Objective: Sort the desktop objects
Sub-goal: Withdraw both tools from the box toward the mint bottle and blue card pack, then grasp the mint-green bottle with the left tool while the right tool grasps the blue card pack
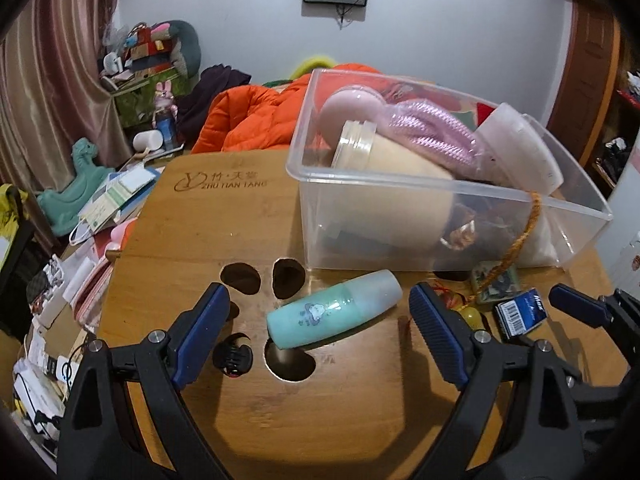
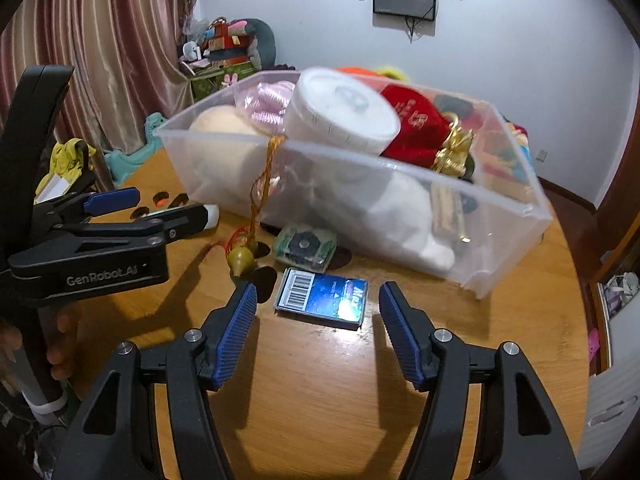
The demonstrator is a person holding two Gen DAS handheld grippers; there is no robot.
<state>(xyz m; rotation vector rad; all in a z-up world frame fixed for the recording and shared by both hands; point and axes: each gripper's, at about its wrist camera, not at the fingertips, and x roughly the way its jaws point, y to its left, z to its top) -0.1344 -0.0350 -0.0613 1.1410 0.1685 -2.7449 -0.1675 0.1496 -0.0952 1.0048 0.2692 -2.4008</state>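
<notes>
Risk lies chiefly with the mint-green bottle (image 1: 334, 310), a smooth plastic cylinder with a frosted cap, which is laid on its side on the round bamboo bench (image 1: 248, 232) partly over one of the cut-out holes (image 1: 290, 362); if it is pinched off-centre by the left tool (image 1: 316, 336), whose ribbed blue pads are spread wide on either side of it with nothing gripped, it could be rolled away or tipped into that hole. A small black claw clip (image 1: 232, 356) lies just beside the left pad and could be snagged. The right tool (image 2: 318, 332) is likewise held released, its jaws set apart before the flat blue staple box (image 2: 322, 298); since the glossy cardboard lies flush on the bench, it could be slid forward rather than lifted, and pushed into the small green-printed packet (image 2: 304, 248) just beyond. An orange braided cord (image 2: 260, 184) is draped over the wall of the clear plastic bin (image 2: 500, 216), with a gourd-shaped charm (image 2: 241, 259) at its end on the bench; it could be caught and dragged. The bin is already crowded with soft and rounded things, so anything dropped in carelessly might be bounced out.
</notes>
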